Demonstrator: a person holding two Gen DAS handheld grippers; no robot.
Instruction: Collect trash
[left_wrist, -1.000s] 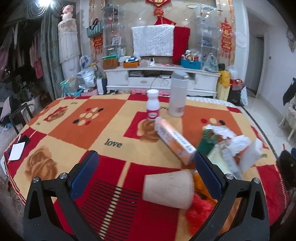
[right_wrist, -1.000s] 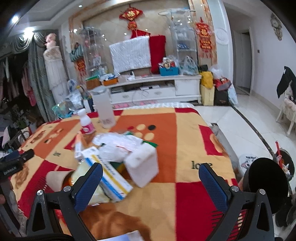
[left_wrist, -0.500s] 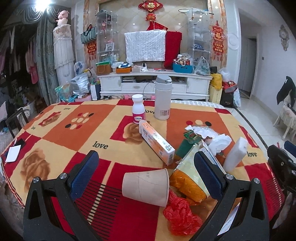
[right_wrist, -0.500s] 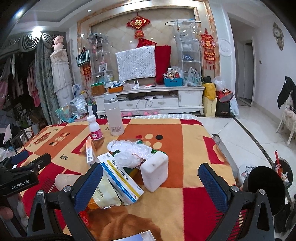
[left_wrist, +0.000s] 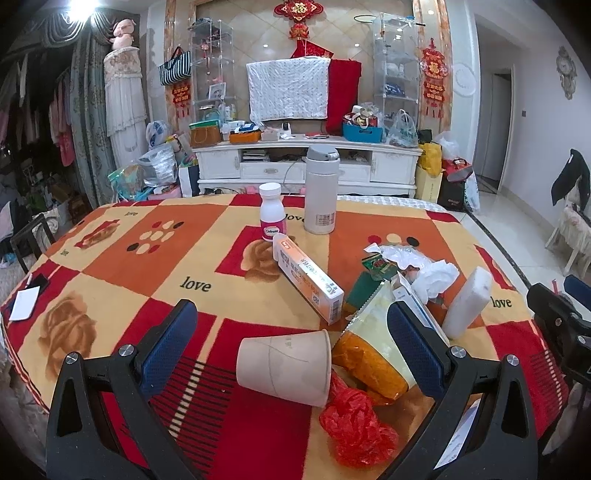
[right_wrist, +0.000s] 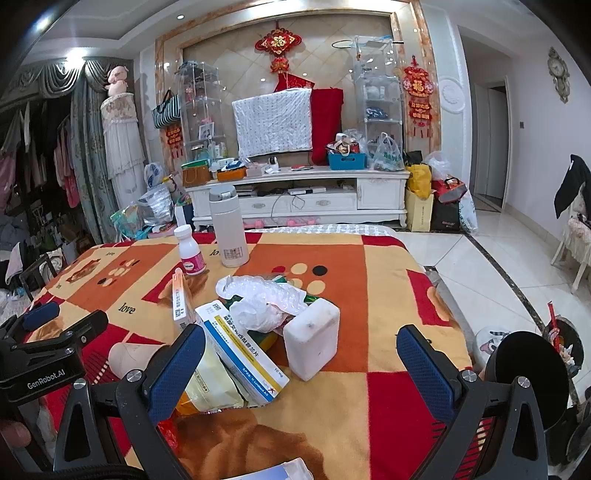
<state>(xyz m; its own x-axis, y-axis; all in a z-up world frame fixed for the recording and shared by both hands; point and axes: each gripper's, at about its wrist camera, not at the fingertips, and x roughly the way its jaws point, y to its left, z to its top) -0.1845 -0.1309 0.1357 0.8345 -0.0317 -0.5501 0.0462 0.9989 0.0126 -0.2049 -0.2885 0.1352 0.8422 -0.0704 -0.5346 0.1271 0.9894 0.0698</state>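
Note:
Trash lies in a heap on the patterned tablecloth (left_wrist: 110, 266). A tipped paper cup (left_wrist: 284, 365) rests between the fingers of my open left gripper (left_wrist: 291, 339), untouched. Beside it are a crumpled red bag (left_wrist: 354, 424), a yellow snack pouch (left_wrist: 373, 339) and an orange-white carton (left_wrist: 306, 277). My right gripper (right_wrist: 301, 365) is open above the table edge, with a white foam block (right_wrist: 312, 339), a blue-white medicine box (right_wrist: 243, 354) and crumpled clear plastic (right_wrist: 262, 295) in front of it. Neither gripper holds anything.
A white thermos (left_wrist: 320, 188) and a pink-labelled pill bottle (left_wrist: 272, 212) stand upright at the far side. A black bin (right_wrist: 524, 373) sits on the floor right of the table. A phone and white paper (left_wrist: 26, 302) lie at the left edge.
Both grippers have pulled back and risen from the table, so the trash heap looks smaller and more of the room shows. Nothing was picked up.

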